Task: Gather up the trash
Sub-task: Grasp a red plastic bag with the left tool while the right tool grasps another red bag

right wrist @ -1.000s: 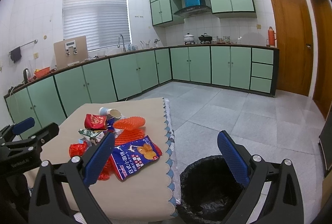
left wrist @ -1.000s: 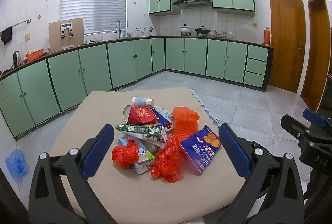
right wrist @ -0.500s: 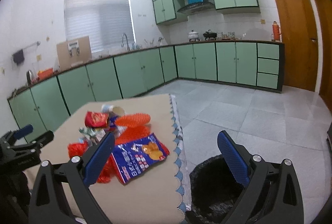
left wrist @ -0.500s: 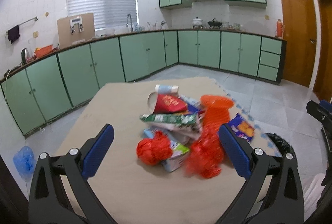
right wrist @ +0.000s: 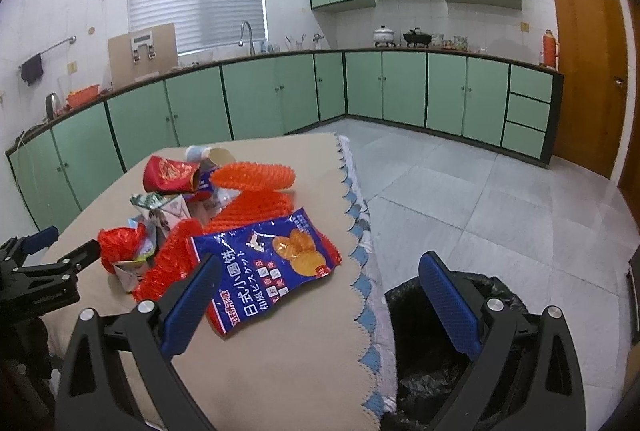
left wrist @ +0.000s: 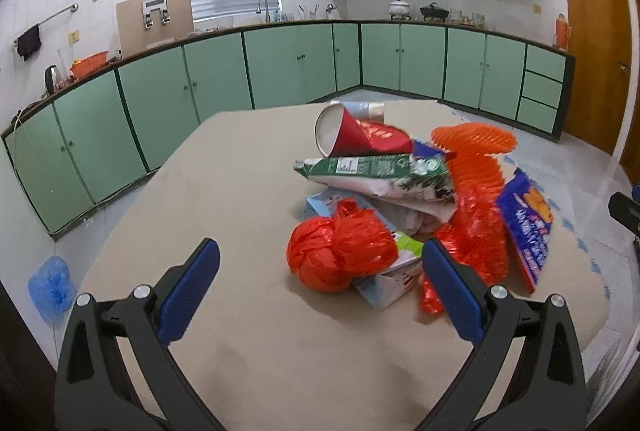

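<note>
Closer to the pile than a second ago, the left gripper [left wrist: 320, 285] now has the trash filling the middle and right of its view, where before the heap sat small at frame centre. Its blue fingers [left wrist: 188, 295] stand wide apart with nothing between them, and the crumpled red plastic bag [left wrist: 340, 255] lies just ahead, near the right-hand finger. Behind the bag, toward the upper centre of the frame, a red paper cup [left wrist: 360, 137] lies on its side on a green carton [left wrist: 368, 167], with orange mesh [left wrist: 474, 151] to the right and a blue snack bag [left wrist: 528, 227] at the right edge, blurred there. All of it rests on the beige tablecloth [left wrist: 224, 191].

From the right wrist, the right gripper [right wrist: 320, 305] is likewise spread wide and empty. Its left finger overlaps the near corner of the blue snack bag [right wrist: 264, 271], probably above it rather than touching. A black-lined trash bin [right wrist: 420, 315] sits in the lower right of the frame, beside the cloth's scalloped edge.
</note>
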Action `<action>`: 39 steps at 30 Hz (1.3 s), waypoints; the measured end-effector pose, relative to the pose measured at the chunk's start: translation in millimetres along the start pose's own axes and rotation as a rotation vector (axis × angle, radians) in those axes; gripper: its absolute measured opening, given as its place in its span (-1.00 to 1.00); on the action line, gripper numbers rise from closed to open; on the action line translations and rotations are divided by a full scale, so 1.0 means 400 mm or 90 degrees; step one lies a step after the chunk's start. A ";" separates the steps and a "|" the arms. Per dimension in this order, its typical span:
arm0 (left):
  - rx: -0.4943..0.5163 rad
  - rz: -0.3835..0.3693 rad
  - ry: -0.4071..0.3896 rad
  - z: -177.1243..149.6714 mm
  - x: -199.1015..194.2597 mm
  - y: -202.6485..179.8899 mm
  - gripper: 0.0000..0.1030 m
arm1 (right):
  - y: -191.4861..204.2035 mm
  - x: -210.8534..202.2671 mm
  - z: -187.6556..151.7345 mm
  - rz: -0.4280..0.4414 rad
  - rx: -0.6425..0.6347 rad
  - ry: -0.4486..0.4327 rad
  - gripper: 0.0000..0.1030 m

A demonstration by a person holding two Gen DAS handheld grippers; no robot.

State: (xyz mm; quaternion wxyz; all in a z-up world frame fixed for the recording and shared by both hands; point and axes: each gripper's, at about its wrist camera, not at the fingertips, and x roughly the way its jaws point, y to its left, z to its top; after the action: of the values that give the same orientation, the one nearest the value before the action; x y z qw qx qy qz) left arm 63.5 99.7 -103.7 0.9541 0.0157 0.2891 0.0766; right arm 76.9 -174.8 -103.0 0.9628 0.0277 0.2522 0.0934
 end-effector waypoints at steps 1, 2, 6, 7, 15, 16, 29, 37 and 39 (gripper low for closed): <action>-0.003 -0.004 0.005 -0.001 0.014 0.004 0.90 | 0.003 0.011 -0.002 0.003 0.001 0.006 0.81; -0.006 -0.005 0.009 -0.002 0.024 0.006 0.90 | 0.007 0.024 -0.003 0.009 0.001 0.015 0.78; -0.008 -0.014 0.024 -0.003 0.063 0.007 0.83 | 0.032 0.055 -0.007 0.023 -0.009 0.032 0.66; -0.005 -0.015 0.029 -0.004 0.073 0.007 0.76 | 0.039 0.061 -0.008 0.027 -0.011 0.036 0.64; -0.025 -0.063 0.059 -0.010 0.114 0.013 0.08 | 0.070 0.093 -0.010 0.052 -0.026 0.065 0.30; -0.030 -0.073 0.061 -0.012 0.114 0.014 -0.02 | 0.078 0.094 -0.011 0.056 -0.028 0.067 0.20; -0.041 -0.034 0.041 -0.029 0.046 0.040 -0.30 | 0.184 0.102 -0.005 0.146 -0.072 0.073 -0.20; -0.039 -0.013 0.035 -0.030 0.024 0.054 -0.30 | 0.260 0.132 -0.004 0.174 -0.106 0.081 -0.34; -0.038 -0.010 0.033 -0.030 0.023 0.059 -0.30 | 0.264 0.137 -0.007 0.175 -0.110 0.087 -0.42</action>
State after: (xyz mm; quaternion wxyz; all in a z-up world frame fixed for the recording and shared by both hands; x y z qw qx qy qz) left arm 61.0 124.2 -116.9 0.9468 -0.0171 0.3117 0.0780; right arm 104.9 -60.3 -121.2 0.9205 -0.0275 0.3016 0.2469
